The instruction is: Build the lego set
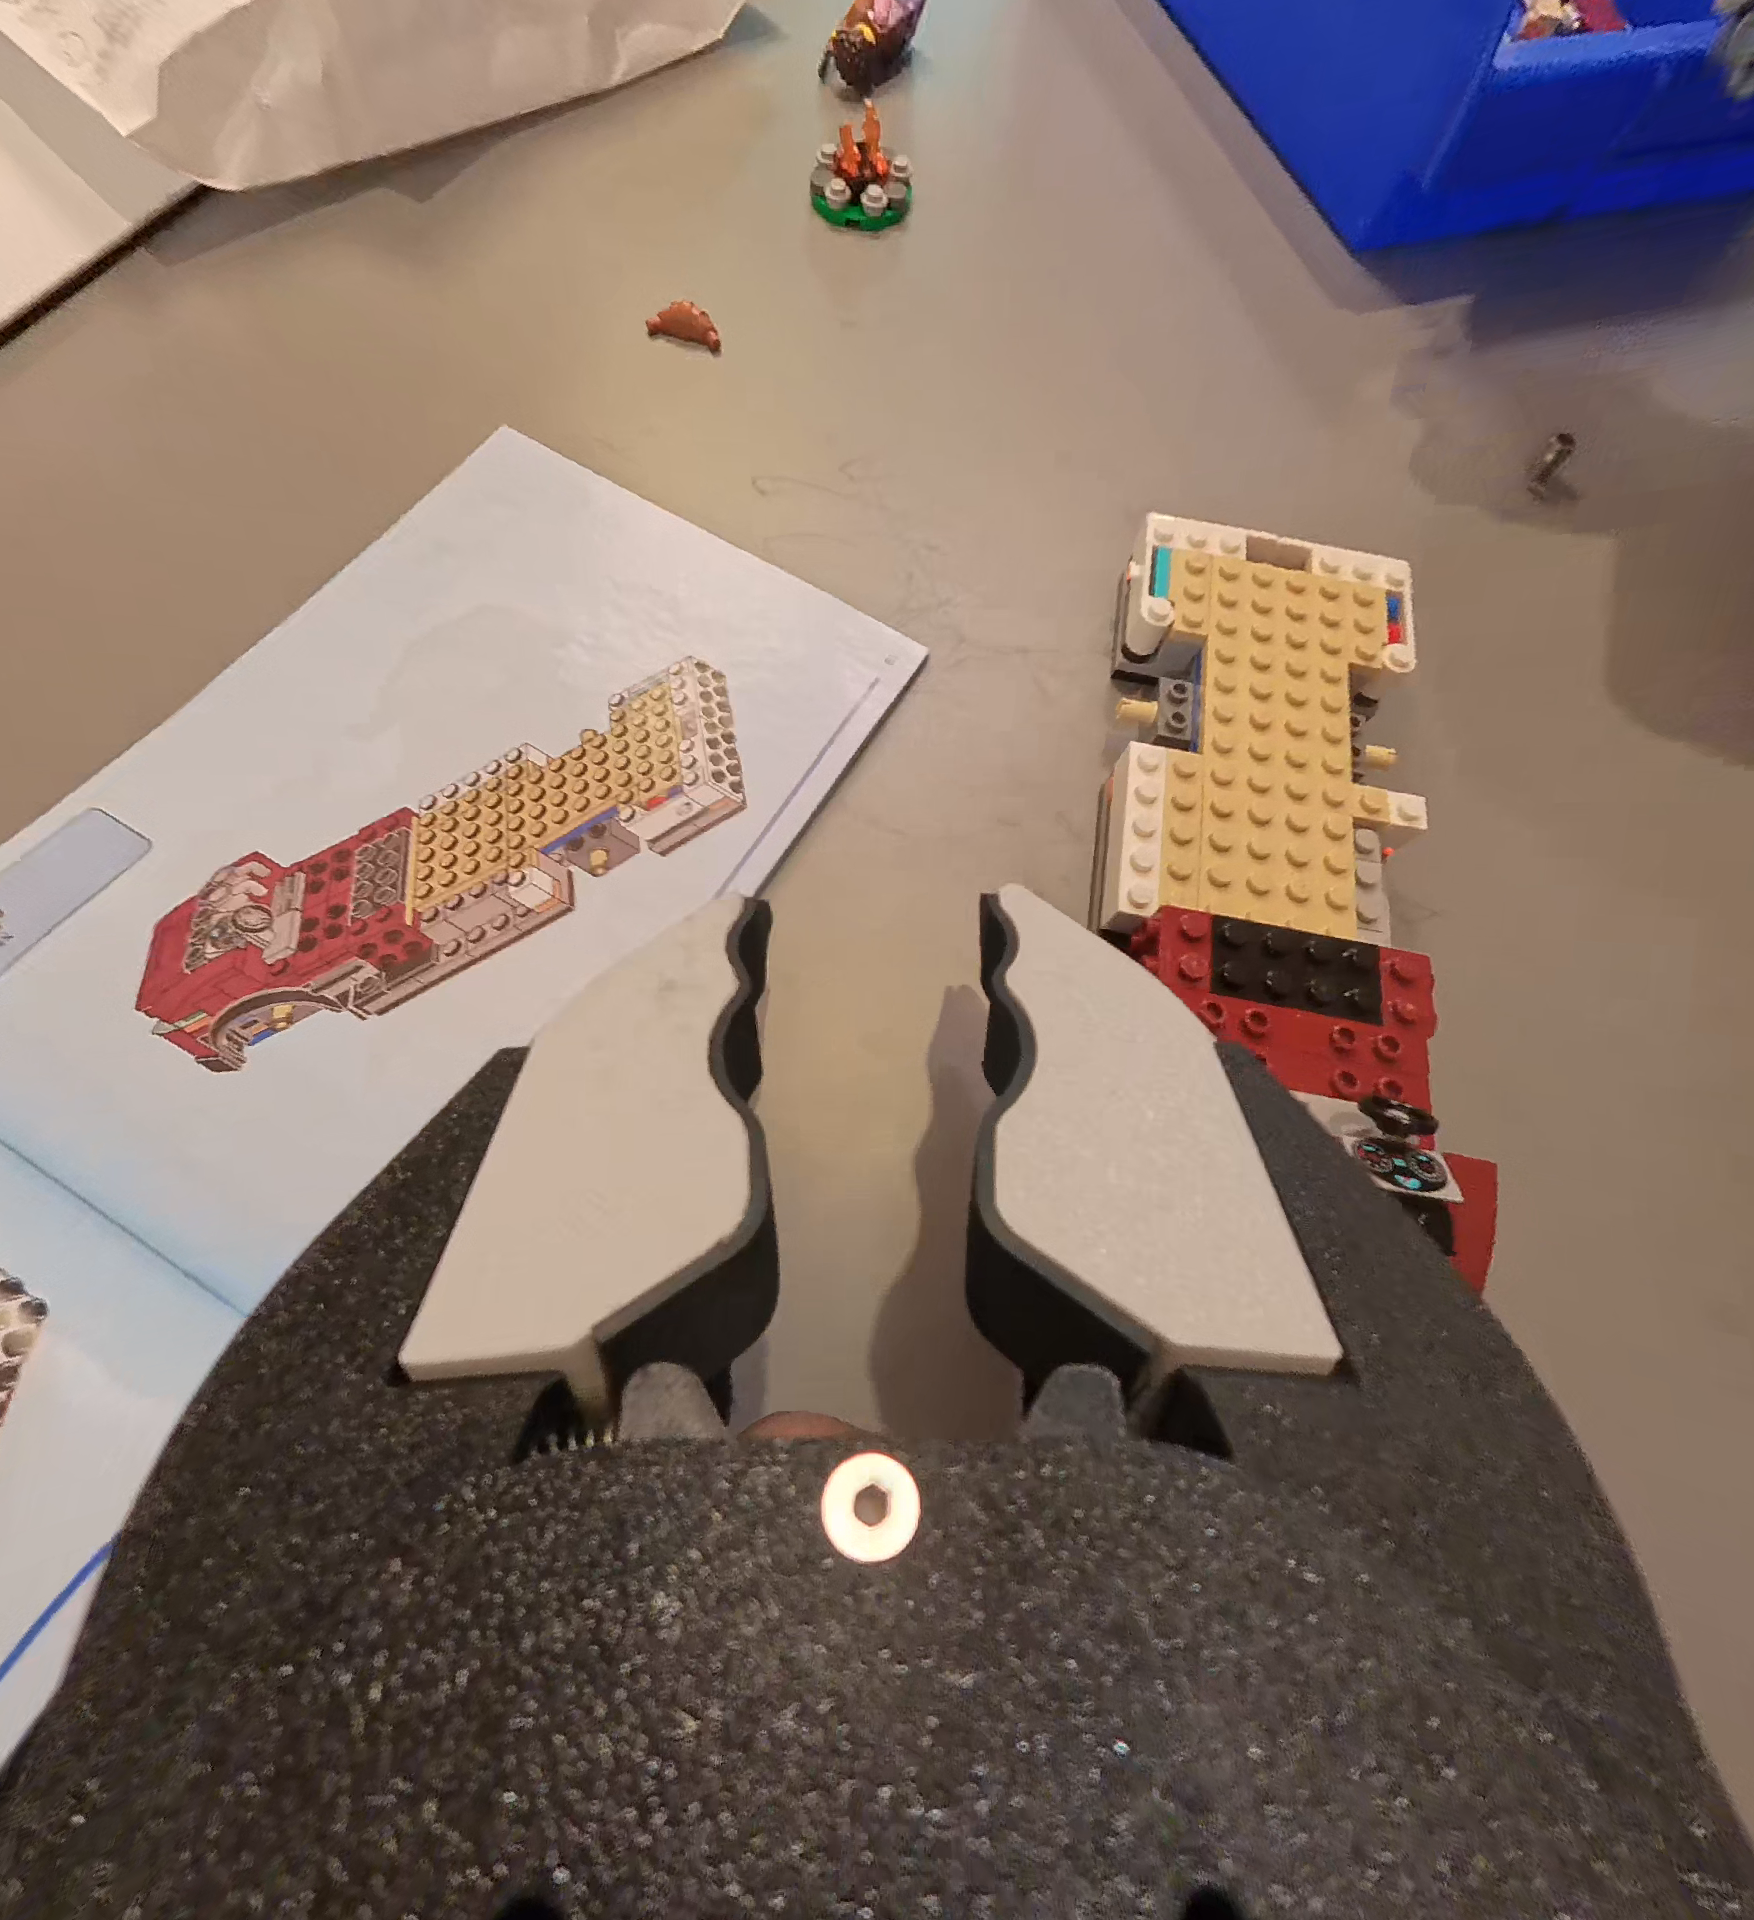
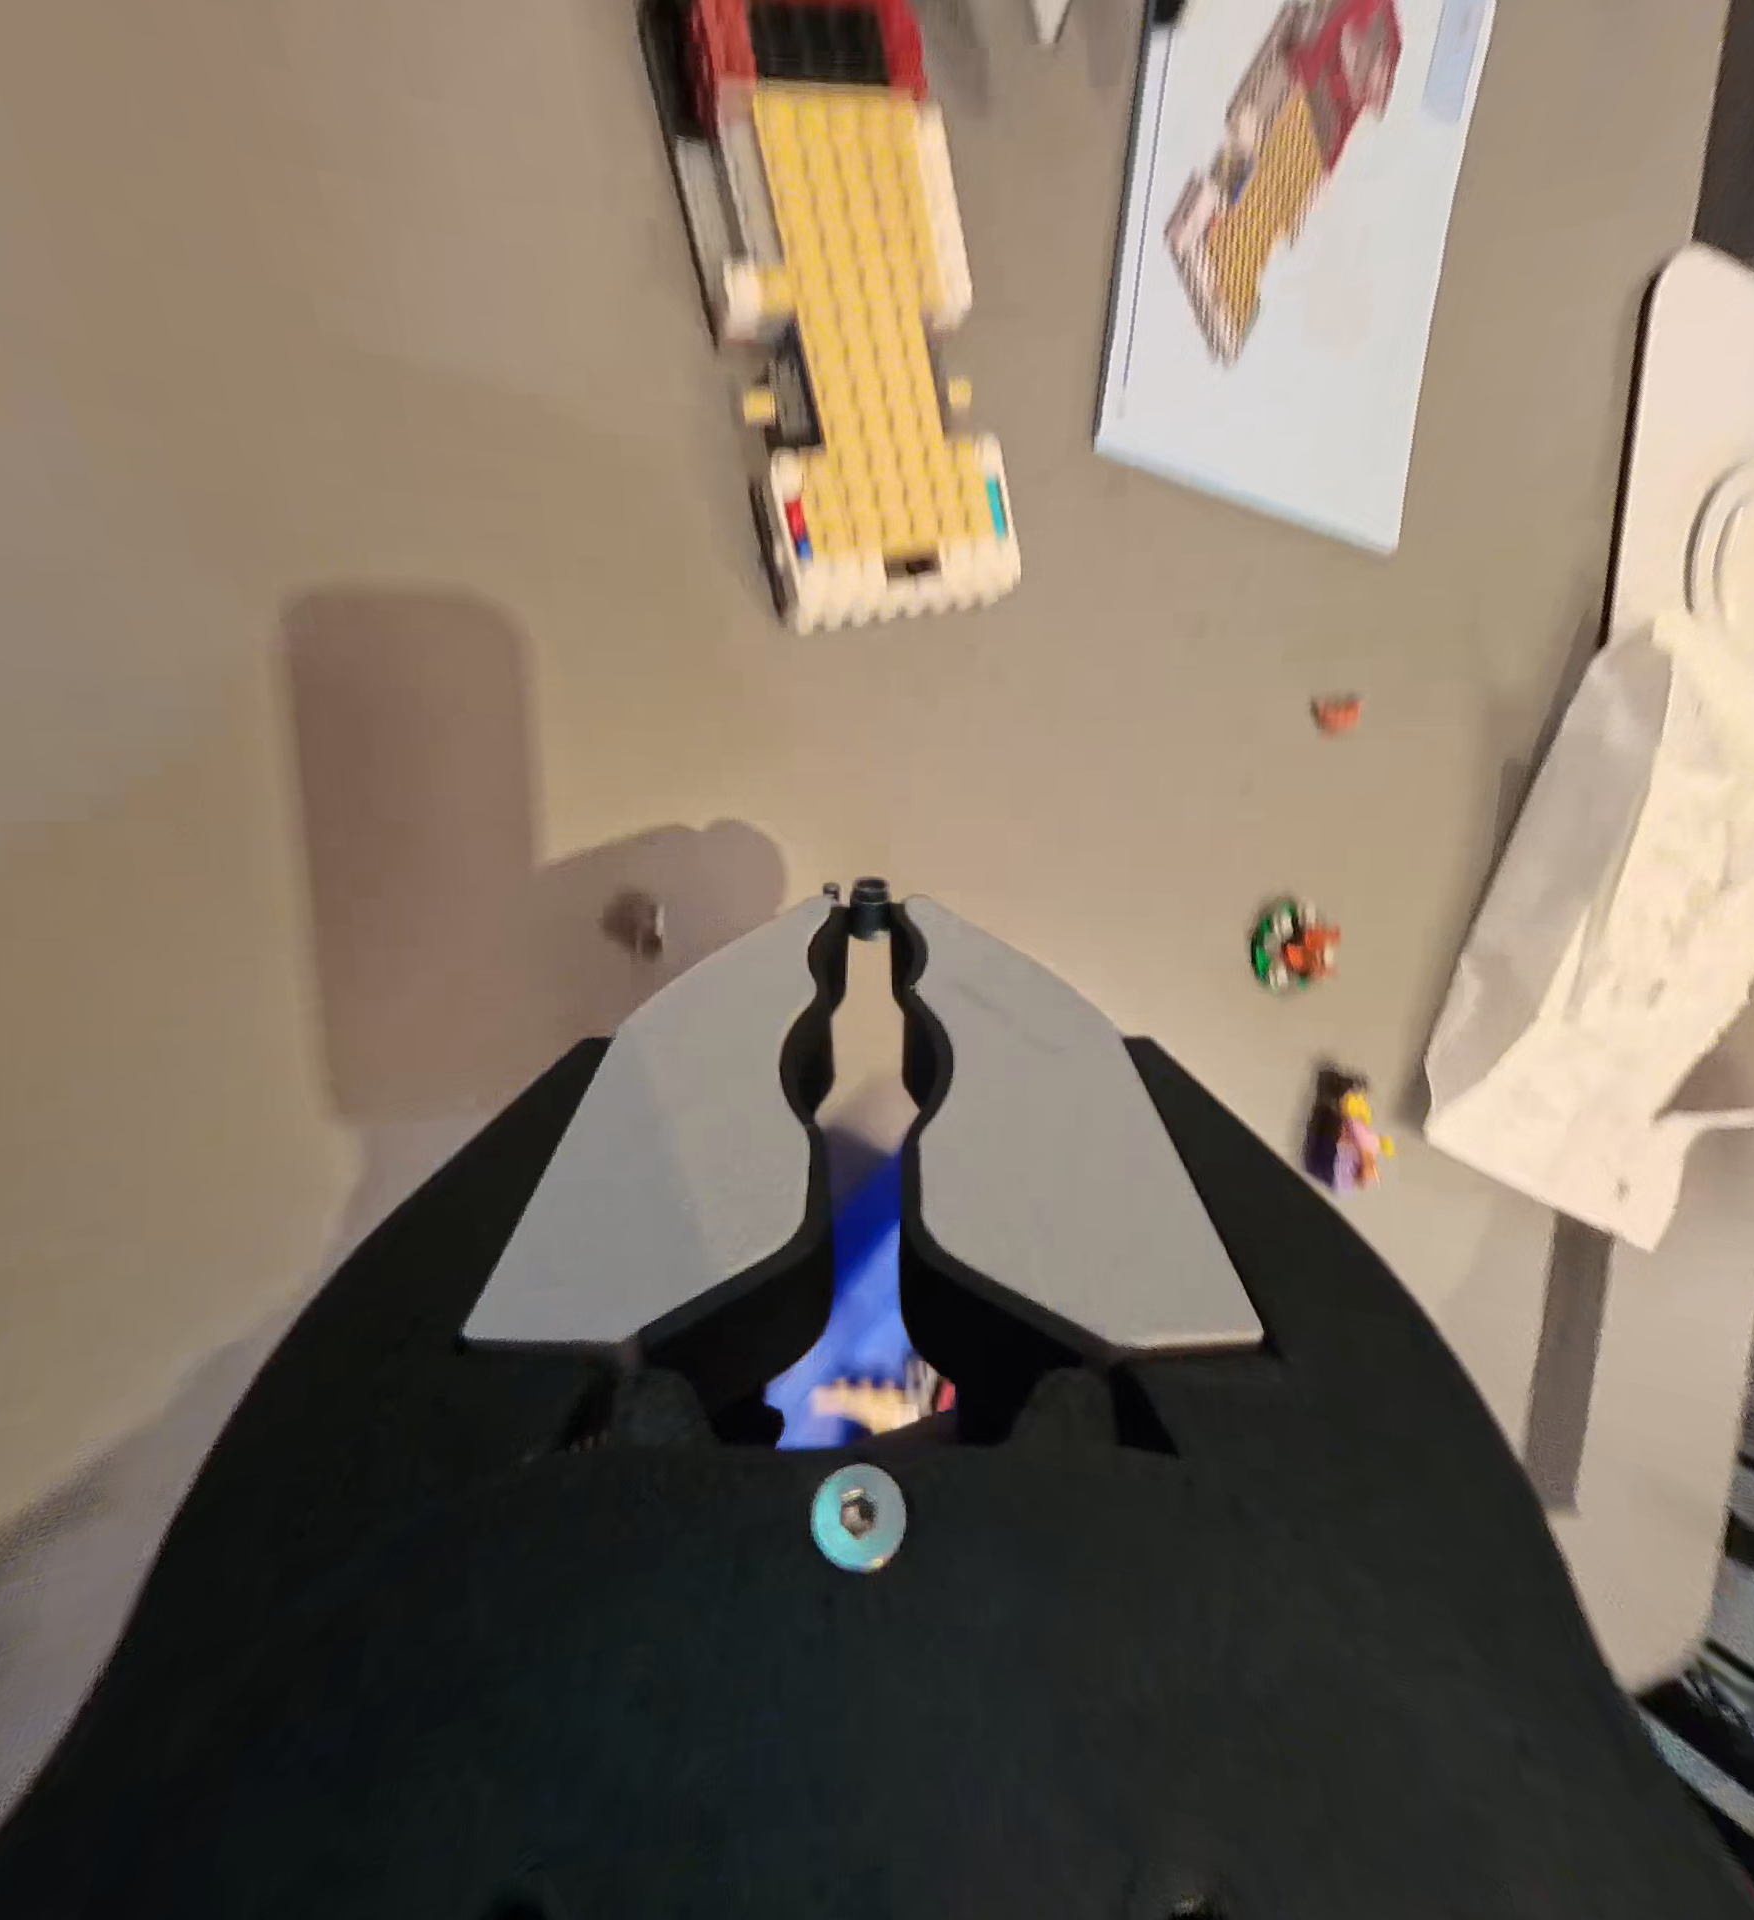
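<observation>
**Brick model on a grey worktop, a small dark piece pinched in the right fingers**

Grey worktop [image 1: 956,416] fills both views, scattered with toy-brick items. The left gripper [image 1: 875,914] hangs low over a bare patch, its fingers [image 1: 644,1039] spread wide with only the surface between them. Just to its right lies the partly built brick vehicle [image 1: 1268,748], with a tan studded deck, white edge bricks, and a dark red and black front end partly hidden behind the right-hand finger. To its left lies an open instruction booklet [image 1: 540,623], pale blue, printed with a drawing of the same model; the left-hand fingertip overlaps the page edge in view.

Farther off stand a little campfire build on a round green base [image 1: 860,171], a brown curved piece [image 1: 686,324], a small grey pin [image 1: 1550,465], a crumpled paper bag [image 1: 333,73] and a blue bin [image 1: 1538,125].

The right gripper [image 2: 871,920] has its fingers [image 2: 1008,1039] drawn narrow, the tips closed on a small dark round piece [image 2: 870,906] held above the worktop. The right wrist view is blurred. Near it on the right stands a minifigure [image 2: 1346,1132] with dark hair and purple clothing.
</observation>
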{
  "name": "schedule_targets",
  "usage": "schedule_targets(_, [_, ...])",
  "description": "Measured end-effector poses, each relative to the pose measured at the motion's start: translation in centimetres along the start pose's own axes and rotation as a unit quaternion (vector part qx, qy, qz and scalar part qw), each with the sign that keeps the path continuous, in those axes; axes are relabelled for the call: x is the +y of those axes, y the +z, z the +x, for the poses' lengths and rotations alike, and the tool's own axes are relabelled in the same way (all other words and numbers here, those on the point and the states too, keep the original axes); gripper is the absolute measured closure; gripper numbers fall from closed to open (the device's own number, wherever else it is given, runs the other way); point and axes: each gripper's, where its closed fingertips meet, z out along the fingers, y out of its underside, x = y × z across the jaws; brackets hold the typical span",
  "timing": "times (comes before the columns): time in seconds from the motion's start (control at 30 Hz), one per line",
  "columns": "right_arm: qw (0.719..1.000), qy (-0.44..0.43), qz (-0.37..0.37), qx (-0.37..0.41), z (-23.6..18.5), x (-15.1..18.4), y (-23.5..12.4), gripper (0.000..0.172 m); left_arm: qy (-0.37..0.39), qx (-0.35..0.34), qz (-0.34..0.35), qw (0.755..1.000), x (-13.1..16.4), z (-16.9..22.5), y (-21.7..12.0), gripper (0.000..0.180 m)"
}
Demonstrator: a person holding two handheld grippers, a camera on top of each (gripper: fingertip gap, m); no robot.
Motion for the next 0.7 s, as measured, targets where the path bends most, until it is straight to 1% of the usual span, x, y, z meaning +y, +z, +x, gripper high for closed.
schedule_targets(0.07, [0.999, 0.014, 0.034, -0.007, -0.4, -2.3, 2.2, 0.164, 0.000, 0.005, 0.002, 1.000, 0.1, 0.2, -0.2, 0.140])
schedule_targets(0.13, [0.997, 0.033, 0.066, -0.033, -1.3, -4.2, 4.3, 0.164, -0.006, 0.015, 0.009, 1.000, 0.1, 0.4, -0.5, 0.139])
schedule_targets(0.23, [0.993, 0.041, 0.084, -0.066, -3.1, -5.9, 6.6, 0.164, -0.014, 0.031, 0.025, 0.999, 0.2, 0.7, -1.4, 0.139])
schedule_targets(0.37, [0.991, 0.045, 0.087, -0.091, -4.9, -7.1, 8.3, 0.164, -0.014, 0.046, 0.025, 0.999, 0.7, 1.2, -2.1, 0.139])
schedule_targets(0.53, [0.994, 0.036, 0.055, -0.092, -5.8, -7.1, 10.2, 0.164, -0.009, 0.048, 0.015, 0.999, 0.9, 1.3, -2.0, 0.139])
schedule_targets(0.7, [0.993, 0.036, 0.057, -0.097, -5.9, -7.5, 10.3, 0.163, -0.006, 0.048, 0.015, 0.999, 0.9, 1.4, -1.9, 0.139])
